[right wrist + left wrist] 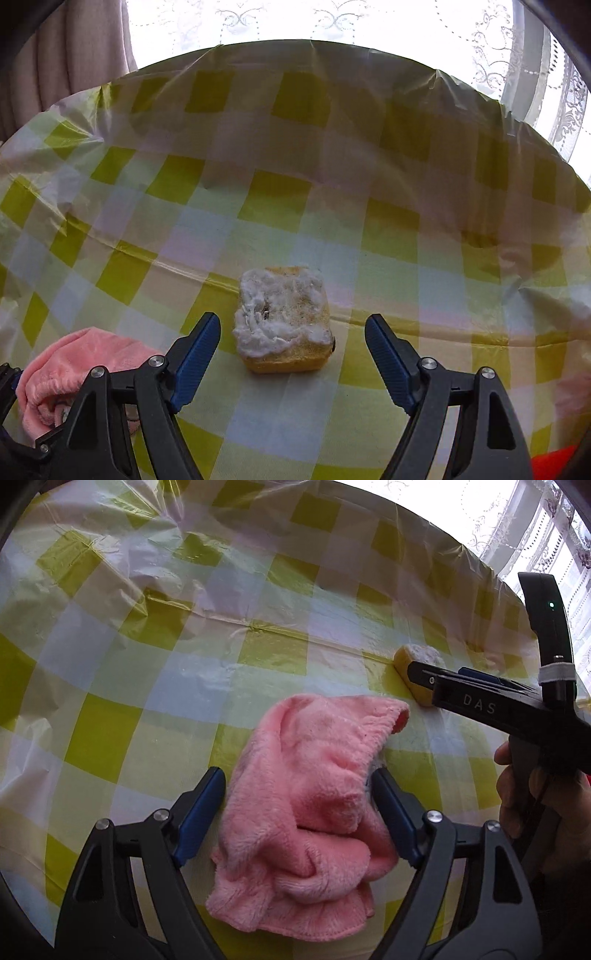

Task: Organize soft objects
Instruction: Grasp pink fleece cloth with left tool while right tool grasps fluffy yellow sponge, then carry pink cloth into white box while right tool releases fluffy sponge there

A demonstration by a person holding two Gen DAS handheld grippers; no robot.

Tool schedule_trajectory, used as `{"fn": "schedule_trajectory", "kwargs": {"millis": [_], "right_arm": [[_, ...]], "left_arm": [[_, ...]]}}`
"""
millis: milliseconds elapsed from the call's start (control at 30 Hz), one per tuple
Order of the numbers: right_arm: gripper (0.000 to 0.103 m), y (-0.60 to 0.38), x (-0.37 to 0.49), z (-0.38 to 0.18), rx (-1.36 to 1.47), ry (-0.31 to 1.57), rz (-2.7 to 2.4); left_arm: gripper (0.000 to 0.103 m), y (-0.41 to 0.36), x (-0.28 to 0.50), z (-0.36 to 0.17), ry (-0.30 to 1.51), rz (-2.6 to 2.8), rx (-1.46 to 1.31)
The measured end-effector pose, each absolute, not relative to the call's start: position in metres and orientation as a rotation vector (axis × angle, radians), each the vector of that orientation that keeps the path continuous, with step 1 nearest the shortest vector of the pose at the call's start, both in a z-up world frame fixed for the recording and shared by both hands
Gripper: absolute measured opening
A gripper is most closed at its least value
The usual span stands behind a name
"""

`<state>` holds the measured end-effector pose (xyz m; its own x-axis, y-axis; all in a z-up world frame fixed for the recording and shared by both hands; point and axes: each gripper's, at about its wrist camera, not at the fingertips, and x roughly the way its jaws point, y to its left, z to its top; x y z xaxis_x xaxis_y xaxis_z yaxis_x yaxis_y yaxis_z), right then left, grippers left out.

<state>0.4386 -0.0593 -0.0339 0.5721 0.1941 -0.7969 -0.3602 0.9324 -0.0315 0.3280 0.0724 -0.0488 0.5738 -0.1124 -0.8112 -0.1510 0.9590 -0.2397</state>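
A crumpled pink fleece cloth (303,771) lies on the checked tablecloth, between the open fingers of my left gripper (297,782), which straddle it low over the table. It also shows in the right wrist view (70,363) at the lower left. A yellow sponge with a worn white top (282,319) sits on the table just ahead of my right gripper (291,328), whose jaws are open and empty on either side of it. In the left wrist view the sponge (415,661) is partly hidden behind the right gripper (421,674).
The table is covered by a yellow, white and blue checked plastic cloth (280,206). Its far edge (332,46) meets a bright window with lace curtains (491,44). A beige curtain (74,48) hangs at the far left. A hand (543,801) holds the right gripper.
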Motion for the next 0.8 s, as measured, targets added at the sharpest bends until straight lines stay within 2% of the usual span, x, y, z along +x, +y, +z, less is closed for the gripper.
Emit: {"fn": "schedule_trajectory", "kwargs": {"millis": [67, 100, 133, 167, 267, 467, 800], "right_arm": [[0.08, -0.056, 0.446, -0.043, -0.201, 0.936, 0.328], [0.073, -0.056, 0.448, -0.046, -0.202, 0.944, 0.324], [0.062, -0.056, 0.449, -0.049, -0.2, 0.954, 0.324], [0.057, -0.056, 0.449, -0.051, -0.195, 0.968, 0.329], [0.053, -0.061, 0.44, -0.051, -0.187, 0.959, 0.326], [0.052, -0.076, 0.402, -0.05, -0.184, 0.967, 0.328], [0.052, -0.11, 0.323, -0.044, -0.181, 1.007, 0.267]], "left_arm": [[0.063, 0.068, 0.329, -0.048, 0.96, 0.009, -0.276], [0.059, 0.067, 0.329, -0.048, 0.96, 0.009, -0.262], [0.053, 0.066, 0.33, -0.047, 0.961, 0.008, -0.248], [0.048, 0.064, 0.33, -0.047, 0.959, 0.005, -0.236], [0.039, 0.064, 0.327, -0.047, 0.962, -0.003, -0.232], [0.033, 0.065, 0.317, -0.045, 0.98, -0.002, -0.244], [0.031, 0.051, 0.275, -0.036, 0.998, -0.02, -0.267]]}}
